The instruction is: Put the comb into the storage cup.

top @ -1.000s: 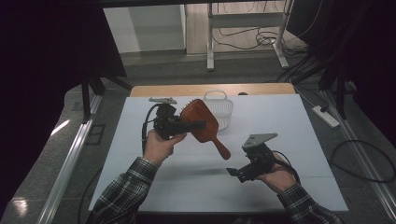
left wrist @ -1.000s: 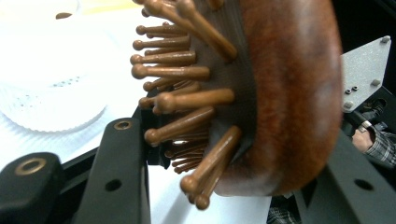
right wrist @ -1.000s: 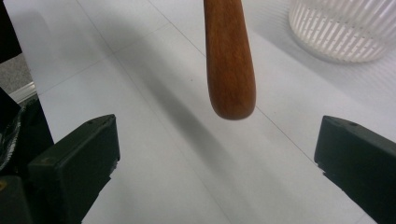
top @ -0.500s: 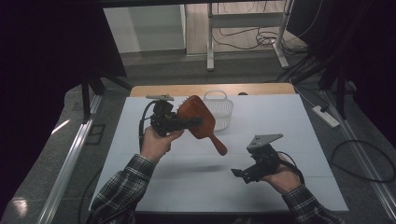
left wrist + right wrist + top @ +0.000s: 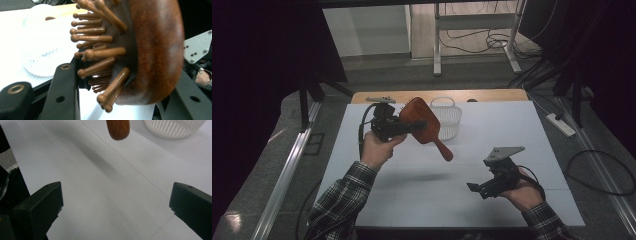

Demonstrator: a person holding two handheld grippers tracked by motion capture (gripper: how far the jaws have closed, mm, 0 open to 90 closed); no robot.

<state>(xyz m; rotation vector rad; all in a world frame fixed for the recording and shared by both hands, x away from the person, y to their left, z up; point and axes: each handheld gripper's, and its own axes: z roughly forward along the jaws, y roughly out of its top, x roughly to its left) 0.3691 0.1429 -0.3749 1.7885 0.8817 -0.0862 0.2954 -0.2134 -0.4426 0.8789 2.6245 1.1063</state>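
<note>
A brown wooden hairbrush (image 5: 423,121) hangs in the air over the white table (image 5: 512,130), its handle slanting down to the right. My left gripper (image 5: 411,126) is shut on the brush's head. In the left gripper view the hairbrush (image 5: 152,47) sits between the two black jaws, with its knobbed bristles (image 5: 100,53) facing left. My right gripper (image 5: 475,188) rests low near the table's front right, open and holding nothing. In the right gripper view the right gripper (image 5: 116,207) has its jaws wide apart over bare table, and the brush's handle tip (image 5: 118,128) hangs above.
A white slotted basket (image 5: 451,119) stands at the back of the table just behind the brush; the same basket (image 5: 41,50) (image 5: 172,127) appears in both gripper views. A strip of wooden table edge (image 5: 492,95) runs behind it. Cables lie on the floor beyond.
The left hand has raised the brush slightly and tipped it nearer the basket. The right gripper has drifted a little to the right, still open.
</note>
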